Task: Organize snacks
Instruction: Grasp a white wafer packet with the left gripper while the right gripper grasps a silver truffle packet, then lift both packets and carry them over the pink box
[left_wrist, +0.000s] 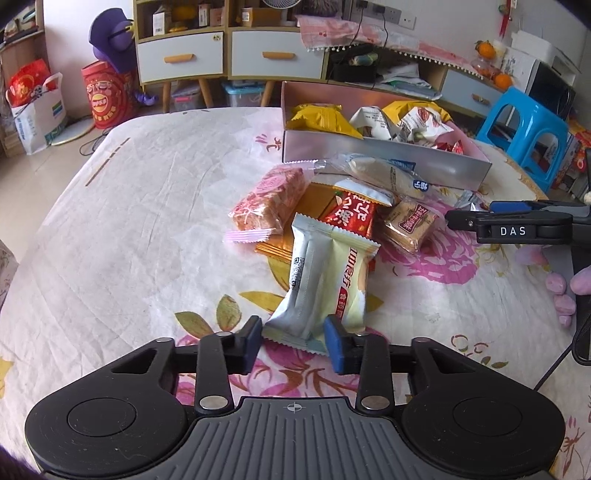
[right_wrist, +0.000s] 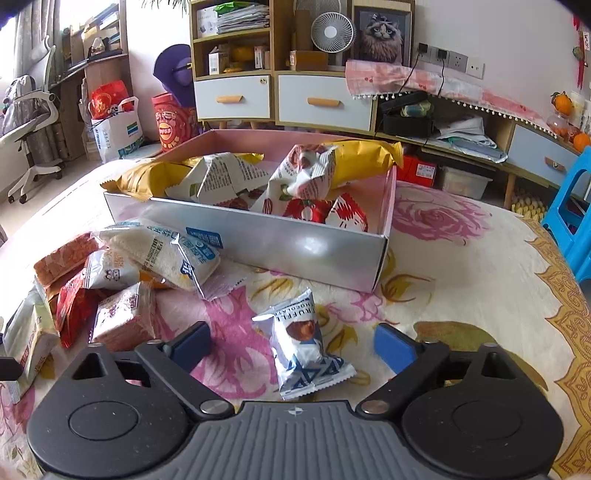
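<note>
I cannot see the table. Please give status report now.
Left gripper shut on silver-cream snack packet. Right gripper open around truffle chocolate packet, not gripping. Silver box ahead, nothing blocking.

"DAS" in white on the black gripper body (left_wrist: 513, 231); "TRUFFEL CHOCOLATE" printed along the silver-blue snack packet (right_wrist: 303, 343). Other wrappers carry Chinese characters.

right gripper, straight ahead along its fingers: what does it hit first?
Likely the blue-and-white truffle chocolate packet, lying between the open fingers of the right gripper. Beyond it comes the front wall of the silver box. Depth is hard to judge through the fisheye.
</note>
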